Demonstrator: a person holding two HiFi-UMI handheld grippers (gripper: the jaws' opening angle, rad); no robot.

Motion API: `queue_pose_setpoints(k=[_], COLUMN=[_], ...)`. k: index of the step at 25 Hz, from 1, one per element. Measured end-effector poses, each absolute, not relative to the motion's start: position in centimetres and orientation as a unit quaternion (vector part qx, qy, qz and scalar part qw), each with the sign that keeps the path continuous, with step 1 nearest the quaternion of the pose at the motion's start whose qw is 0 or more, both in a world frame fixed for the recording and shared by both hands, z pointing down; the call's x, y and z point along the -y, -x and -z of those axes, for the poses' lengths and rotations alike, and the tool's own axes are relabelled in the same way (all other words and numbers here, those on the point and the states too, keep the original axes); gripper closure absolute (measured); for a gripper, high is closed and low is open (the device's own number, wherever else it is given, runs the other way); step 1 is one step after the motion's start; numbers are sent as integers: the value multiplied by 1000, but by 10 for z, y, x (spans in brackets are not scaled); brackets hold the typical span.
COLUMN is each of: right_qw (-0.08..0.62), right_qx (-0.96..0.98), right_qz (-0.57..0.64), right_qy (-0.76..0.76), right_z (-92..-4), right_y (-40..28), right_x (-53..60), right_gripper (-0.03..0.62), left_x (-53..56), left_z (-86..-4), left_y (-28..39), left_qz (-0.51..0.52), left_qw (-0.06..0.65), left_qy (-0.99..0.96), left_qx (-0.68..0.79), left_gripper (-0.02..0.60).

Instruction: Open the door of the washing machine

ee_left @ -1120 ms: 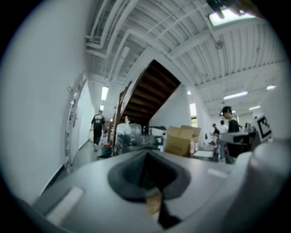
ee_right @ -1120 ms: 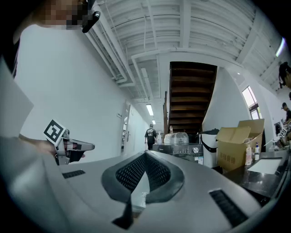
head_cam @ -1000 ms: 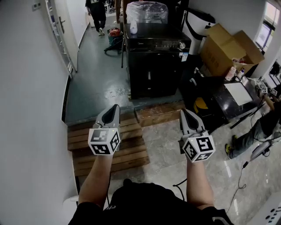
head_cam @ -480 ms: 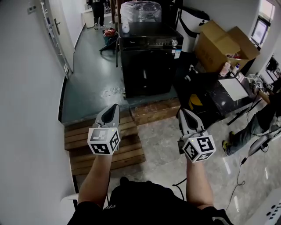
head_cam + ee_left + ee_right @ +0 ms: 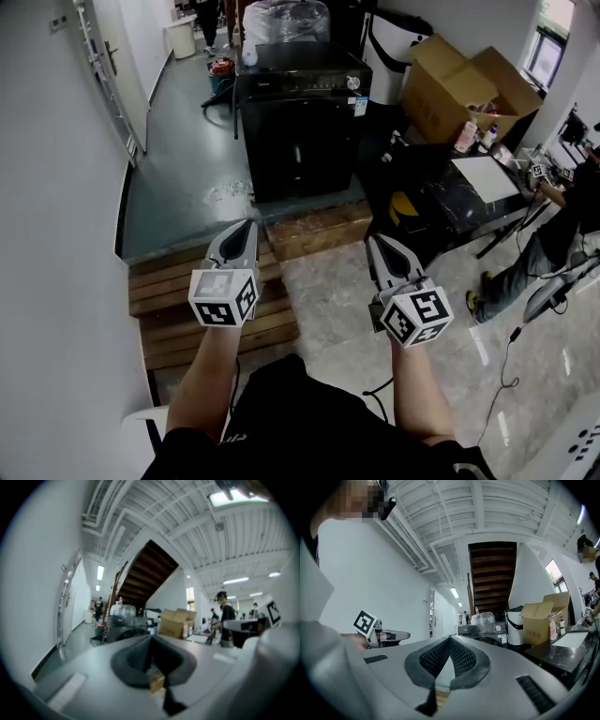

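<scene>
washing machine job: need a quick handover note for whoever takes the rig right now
Left gripper: shut, empty, held level ahead of the person.
Right gripper: shut, empty, level beside it.
Washing machine: black, on the green floor past the wooden steps, apart from both grippers. Its door looks shut.
Done: nothing on the door yet.
Left: walk up, grip the door, pull it open.
</scene>
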State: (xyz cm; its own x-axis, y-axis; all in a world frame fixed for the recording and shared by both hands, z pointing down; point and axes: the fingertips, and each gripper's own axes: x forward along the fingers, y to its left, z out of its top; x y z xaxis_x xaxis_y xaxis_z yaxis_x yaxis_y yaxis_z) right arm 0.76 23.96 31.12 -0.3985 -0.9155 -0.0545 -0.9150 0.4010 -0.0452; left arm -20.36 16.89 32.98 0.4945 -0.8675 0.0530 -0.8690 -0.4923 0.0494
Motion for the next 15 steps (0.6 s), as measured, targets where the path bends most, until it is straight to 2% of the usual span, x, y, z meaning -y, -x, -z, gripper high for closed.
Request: queue_pose_setpoints(k=[15], right_qw=[15], right_qx=[-826], right_qz=[10], right_qy=[563], right_z=[-327], right_y=[-51], right_x=[-194], right_gripper=[599], left_x=[-111], left_z=[-337], left_y=[127], left_qz=[-21], left_qw=[6], left_qy=[-894], left_qx=[448], left_gripper=[573])
